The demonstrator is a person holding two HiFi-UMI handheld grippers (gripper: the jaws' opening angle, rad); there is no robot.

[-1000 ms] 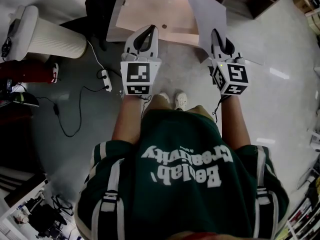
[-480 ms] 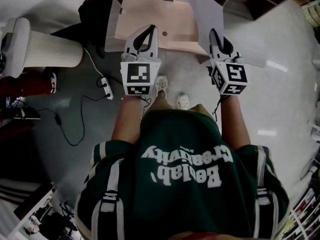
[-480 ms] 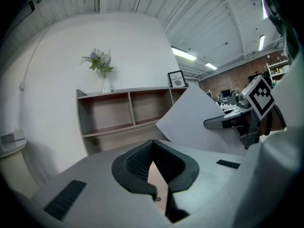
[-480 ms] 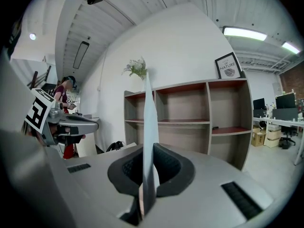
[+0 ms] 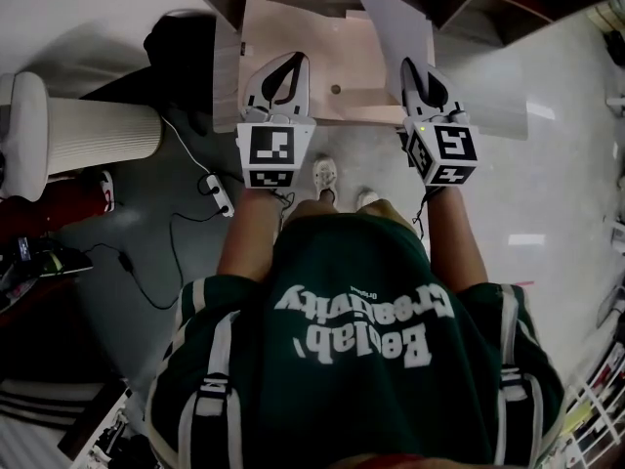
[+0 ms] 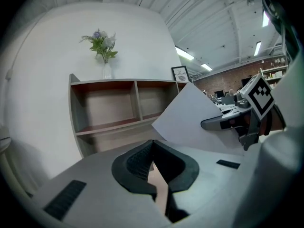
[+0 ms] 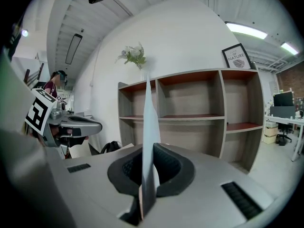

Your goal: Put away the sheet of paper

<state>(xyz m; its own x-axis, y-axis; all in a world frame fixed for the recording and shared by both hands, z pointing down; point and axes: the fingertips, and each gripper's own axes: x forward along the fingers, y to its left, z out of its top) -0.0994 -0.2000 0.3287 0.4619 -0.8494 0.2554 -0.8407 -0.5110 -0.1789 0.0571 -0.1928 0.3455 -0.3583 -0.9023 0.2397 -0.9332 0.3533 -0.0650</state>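
Pale wood made up the shelf (image 7: 190,103), a low unit of open, bare compartments that filled the space ahead of us; from the head view we looked down on its top.

The white sheet (image 5: 400,27) was in the air, not yet in any compartment. It rose from the right gripper and leaned forward over the right part of the shelf top. In the right gripper view it stood edge-on, a thin upright line in front of the shelf.

The right gripper (image 5: 422,71) was clamped on the sheet near its lower edge, pads pressed flat against both faces. The left gripper (image 5: 285,66) hung beside it, well apart from the sheet, its jaws drawn together with nothing between them.

We judged the sheet to be very light, thin and limp. It would likely bow or flap when moved and crease under a hard squeeze. A flat pinch close to one edge, as here, seemed the best hold. The free left gripper could steady the far corner as the sheet slid into a compartment.
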